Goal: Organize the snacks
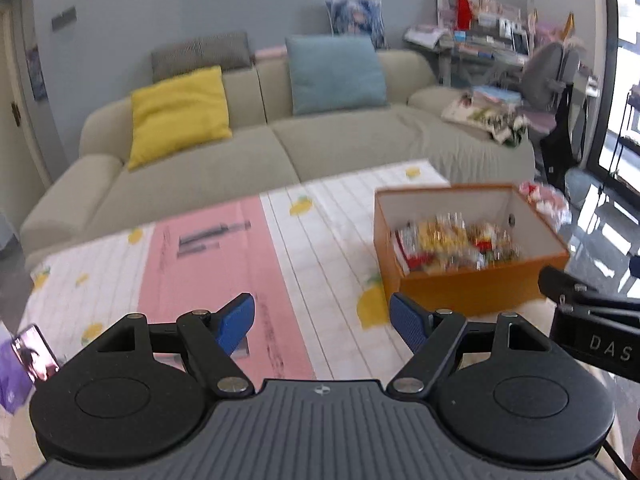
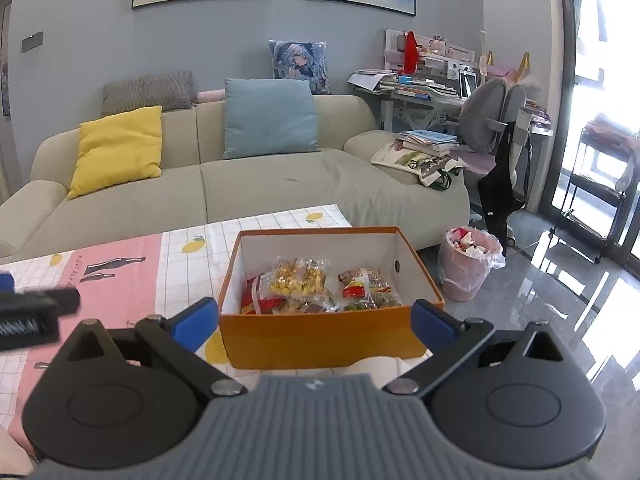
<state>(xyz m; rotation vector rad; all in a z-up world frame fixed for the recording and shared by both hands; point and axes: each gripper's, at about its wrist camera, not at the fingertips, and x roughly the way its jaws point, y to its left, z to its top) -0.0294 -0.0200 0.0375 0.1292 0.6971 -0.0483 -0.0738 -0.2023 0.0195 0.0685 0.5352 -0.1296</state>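
An orange cardboard box [image 2: 320,340] with white inner walls stands near the right end of the table and holds several snack packets [image 2: 304,280], yellow, red and clear. My right gripper [image 2: 316,320] is open just in front of the box's near wall, its blue pads spread wider than that wall. In the left wrist view the same box [image 1: 460,288] lies ahead to the right, blurred. My left gripper [image 1: 322,322] is open and empty above the tablecloth, to the left of the box. Part of the other gripper shows at each view's edge.
The table wears a checked cloth [image 1: 328,240] with lemons and a pink stripe [image 1: 208,264]. A phone [image 1: 34,354] lies at the near left. Behind stands a beige sofa [image 2: 260,184] with cushions. A pink lined bin [image 2: 468,264] stands on the floor right of the table.
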